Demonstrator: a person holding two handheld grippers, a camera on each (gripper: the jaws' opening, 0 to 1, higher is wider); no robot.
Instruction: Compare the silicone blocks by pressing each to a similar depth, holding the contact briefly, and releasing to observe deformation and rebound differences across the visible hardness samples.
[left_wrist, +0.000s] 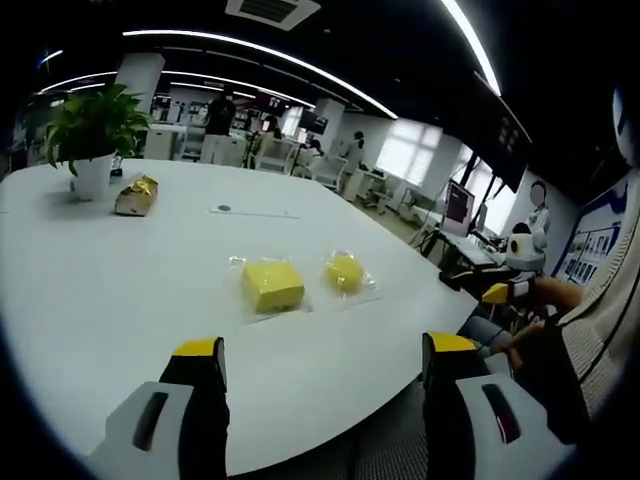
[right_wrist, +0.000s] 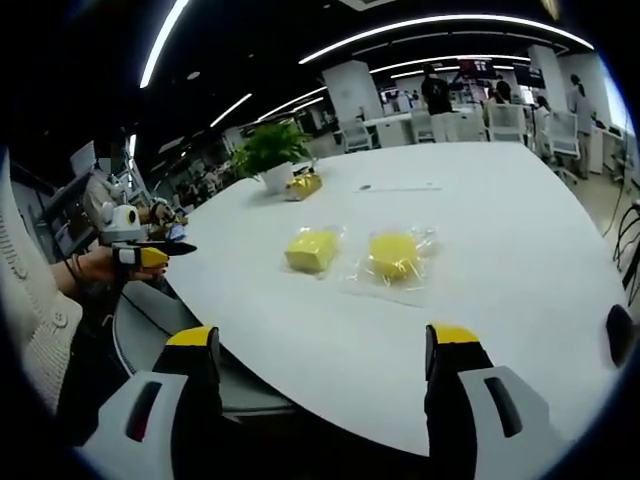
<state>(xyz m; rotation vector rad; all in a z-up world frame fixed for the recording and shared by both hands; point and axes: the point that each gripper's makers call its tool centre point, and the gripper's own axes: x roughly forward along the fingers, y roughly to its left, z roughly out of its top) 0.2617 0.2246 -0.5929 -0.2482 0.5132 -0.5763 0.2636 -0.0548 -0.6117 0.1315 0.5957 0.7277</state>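
Note:
Two yellow silicone blocks lie in clear plastic bags on the white table (left_wrist: 100, 300). The squarish block (left_wrist: 272, 285) (right_wrist: 311, 250) is on the left and the rounder block (left_wrist: 344, 272) (right_wrist: 393, 255) on the right, a little apart. My left gripper (left_wrist: 325, 348) is open at the table's near edge, well short of the blocks, holding nothing. My right gripper (right_wrist: 322, 336) is open too, back from the edge and empty. Each view catches the other gripper in a hand: the right gripper (left_wrist: 497, 293) and the left gripper (right_wrist: 150, 256).
A potted plant (left_wrist: 92, 140) (right_wrist: 270, 155) and a gold-wrapped packet (left_wrist: 136, 196) (right_wrist: 303, 184) stand at the far side. A thin flat strip (left_wrist: 255, 211) (right_wrist: 400, 187) lies mid-table. Chairs, desks and people fill the office behind. A knit sleeve (right_wrist: 30, 310) shows at the side.

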